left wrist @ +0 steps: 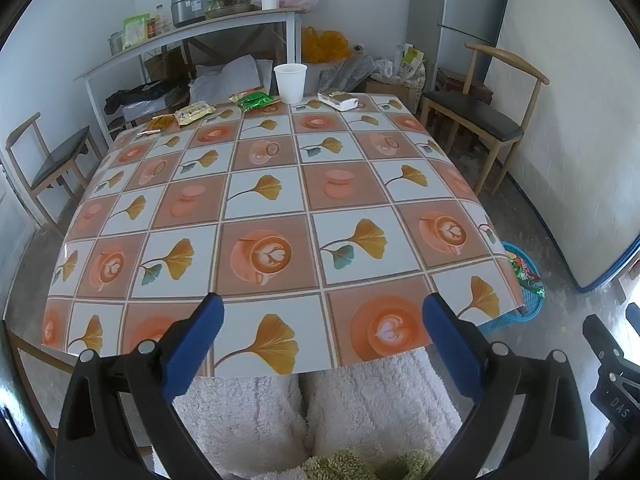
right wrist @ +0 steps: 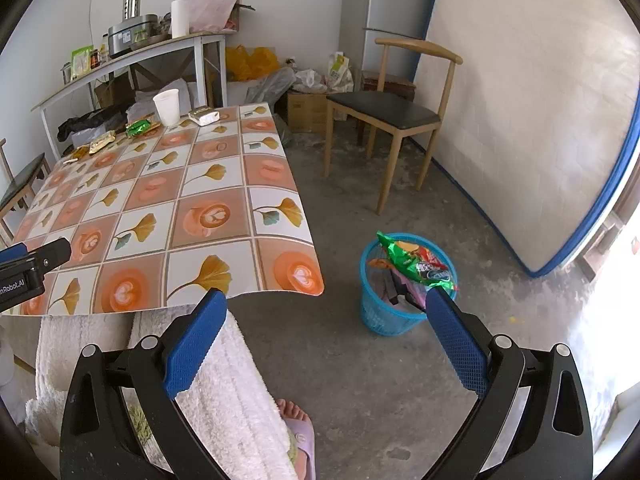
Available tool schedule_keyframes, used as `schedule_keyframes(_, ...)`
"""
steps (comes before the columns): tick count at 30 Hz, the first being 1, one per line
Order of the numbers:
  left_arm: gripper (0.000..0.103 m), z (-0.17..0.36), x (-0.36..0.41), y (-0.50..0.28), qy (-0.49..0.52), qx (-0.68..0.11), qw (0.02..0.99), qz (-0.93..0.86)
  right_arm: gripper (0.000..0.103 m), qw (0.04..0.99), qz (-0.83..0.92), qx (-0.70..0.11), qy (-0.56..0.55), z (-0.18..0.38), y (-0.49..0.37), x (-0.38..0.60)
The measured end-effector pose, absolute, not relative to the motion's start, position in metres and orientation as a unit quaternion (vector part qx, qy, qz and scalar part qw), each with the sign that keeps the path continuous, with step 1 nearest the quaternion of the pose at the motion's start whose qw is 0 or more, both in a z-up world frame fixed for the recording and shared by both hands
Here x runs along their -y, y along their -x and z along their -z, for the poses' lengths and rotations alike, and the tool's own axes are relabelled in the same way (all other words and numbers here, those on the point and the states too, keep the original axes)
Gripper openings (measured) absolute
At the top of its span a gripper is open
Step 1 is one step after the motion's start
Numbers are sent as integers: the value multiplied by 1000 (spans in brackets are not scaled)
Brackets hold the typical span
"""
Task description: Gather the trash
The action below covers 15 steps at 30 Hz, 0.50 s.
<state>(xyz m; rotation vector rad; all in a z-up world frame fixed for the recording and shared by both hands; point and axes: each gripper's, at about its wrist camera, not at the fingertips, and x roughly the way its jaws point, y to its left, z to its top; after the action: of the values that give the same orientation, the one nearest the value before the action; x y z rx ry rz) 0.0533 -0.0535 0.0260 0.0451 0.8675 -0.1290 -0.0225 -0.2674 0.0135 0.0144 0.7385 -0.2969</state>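
Both grippers empty. The left gripper (left wrist: 322, 312) hangs over the near edge of the table (left wrist: 280, 200), jaws wide apart. The right gripper (right wrist: 326, 308) is off the table's right side, over the floor, jaws likewise apart. At the table's far edge: a white paper cup (left wrist: 290, 82), green wrapper (left wrist: 254, 101), yellow wrapper (left wrist: 195, 112), white packet (left wrist: 338, 99). The blue basket (right wrist: 384, 316) stands beside the table's near right corner, holding wrappers.
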Motion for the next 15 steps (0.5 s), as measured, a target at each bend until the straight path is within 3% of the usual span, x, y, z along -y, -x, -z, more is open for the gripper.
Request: schedule_keyframes(15,97,-25,54,-55,-25,-424,903,68,96,922,144,-359,-9,-14,23,267)
